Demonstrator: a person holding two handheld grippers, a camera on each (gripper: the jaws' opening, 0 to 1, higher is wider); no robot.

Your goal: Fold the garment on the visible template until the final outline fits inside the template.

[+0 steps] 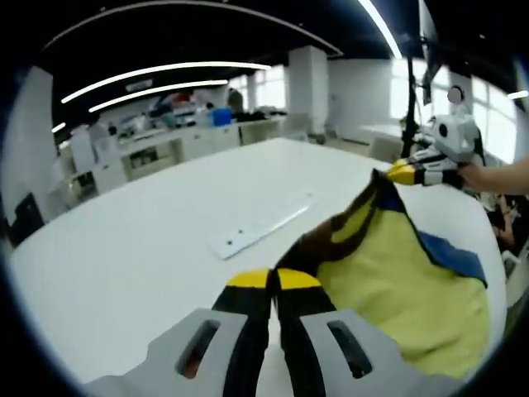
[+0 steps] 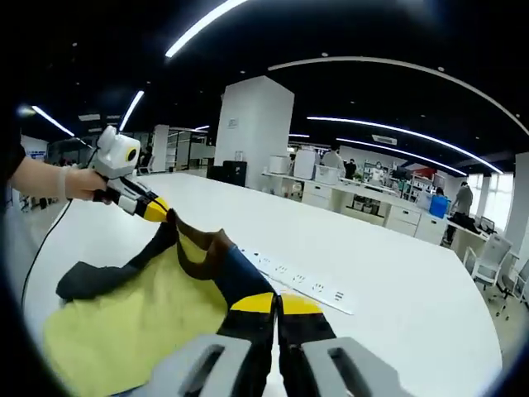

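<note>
Yellow shirt (image 1: 397, 289) hangs over the white table (image 1: 149, 248), pinched tight in our left tongs (image 1: 274, 279) and right tongs (image 2: 278, 304); it could sag crooked if either edge slips.

Long ceiling light strips (image 2: 198, 29) and bright windows (image 1: 430, 91) light the room evenly, leaving the white tabletop (image 1: 165, 240) pale with soft glare and faint shadows, while the fisheye bends the edges and far desks blur.
</note>
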